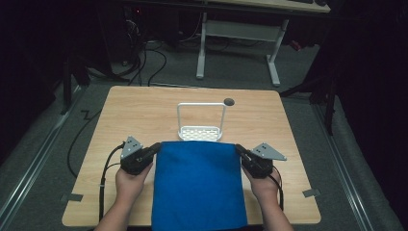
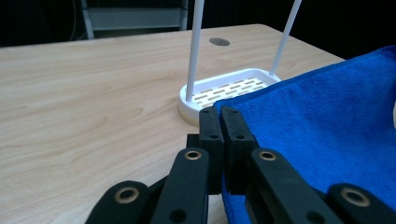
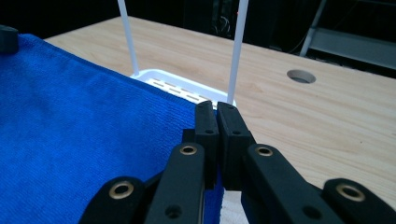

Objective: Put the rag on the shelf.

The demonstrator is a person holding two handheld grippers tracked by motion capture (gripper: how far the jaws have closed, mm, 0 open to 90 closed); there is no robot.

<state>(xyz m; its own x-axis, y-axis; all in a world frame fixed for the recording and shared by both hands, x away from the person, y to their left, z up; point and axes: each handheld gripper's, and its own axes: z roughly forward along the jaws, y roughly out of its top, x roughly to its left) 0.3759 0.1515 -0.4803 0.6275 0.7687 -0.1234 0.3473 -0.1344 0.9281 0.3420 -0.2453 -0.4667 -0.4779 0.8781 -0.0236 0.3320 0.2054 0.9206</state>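
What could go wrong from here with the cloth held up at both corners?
1. Each gripper pinches only a far corner of the blue cloth: the left gripper and right gripper grip little fabric, so a corner may slip free.
2. The white rack stands just beyond the cloth's held edge; moving forward too low could catch its upright hoop and tip it.
3. The near edge trails off the table and may drag.

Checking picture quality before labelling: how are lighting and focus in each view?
High view: table lit, surroundings nearly black. Left gripper view: blue cloth and white rack sharp, background dark. Right gripper view: cloth weave crisp, near jaws slightly soft.
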